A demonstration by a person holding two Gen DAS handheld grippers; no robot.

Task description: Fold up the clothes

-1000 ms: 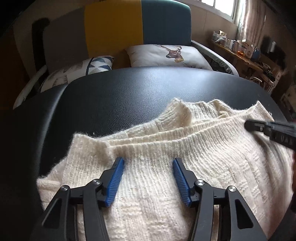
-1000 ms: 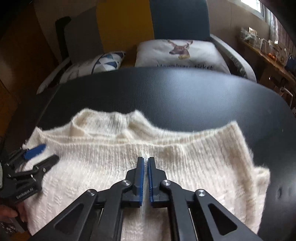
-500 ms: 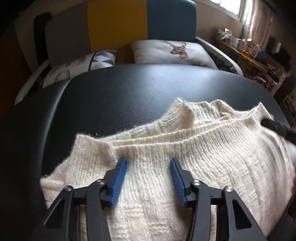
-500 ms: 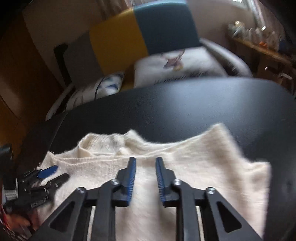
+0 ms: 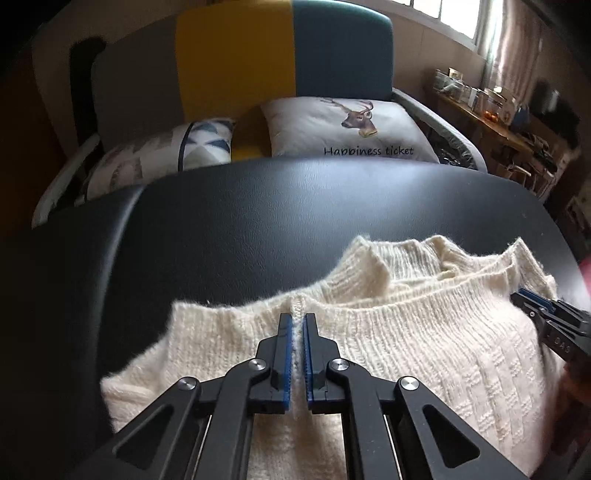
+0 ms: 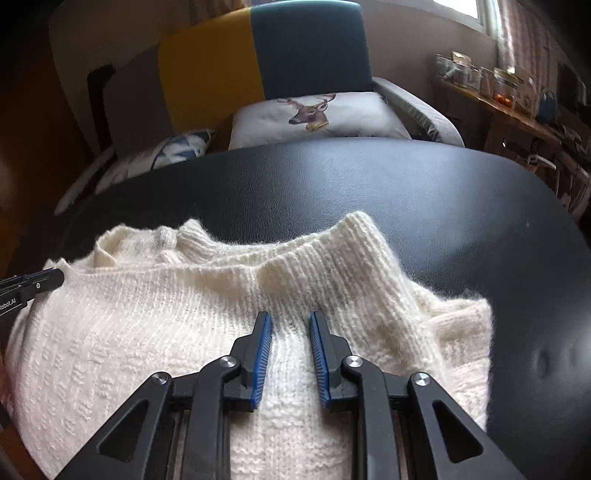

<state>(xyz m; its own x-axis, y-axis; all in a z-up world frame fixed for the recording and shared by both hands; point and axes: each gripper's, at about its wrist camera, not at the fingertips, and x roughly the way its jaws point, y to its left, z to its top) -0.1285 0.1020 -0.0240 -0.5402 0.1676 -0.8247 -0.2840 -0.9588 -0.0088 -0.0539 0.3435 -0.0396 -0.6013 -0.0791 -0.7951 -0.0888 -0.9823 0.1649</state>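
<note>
Sweater (image 5: 424, 339), cream ribbed knit, lies bunched on black table (image 5: 258, 221).

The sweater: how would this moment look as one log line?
left gripper: shut on sweater | right gripper: open over sweater | table: black

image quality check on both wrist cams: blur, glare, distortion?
Left wrist: sharp, cushion text legible; heavy fisheye bows the black table; window blown out, corners vignetted. Right wrist: slight softness on the cushions; sheen on the table; sweater knit crisp.
</note>
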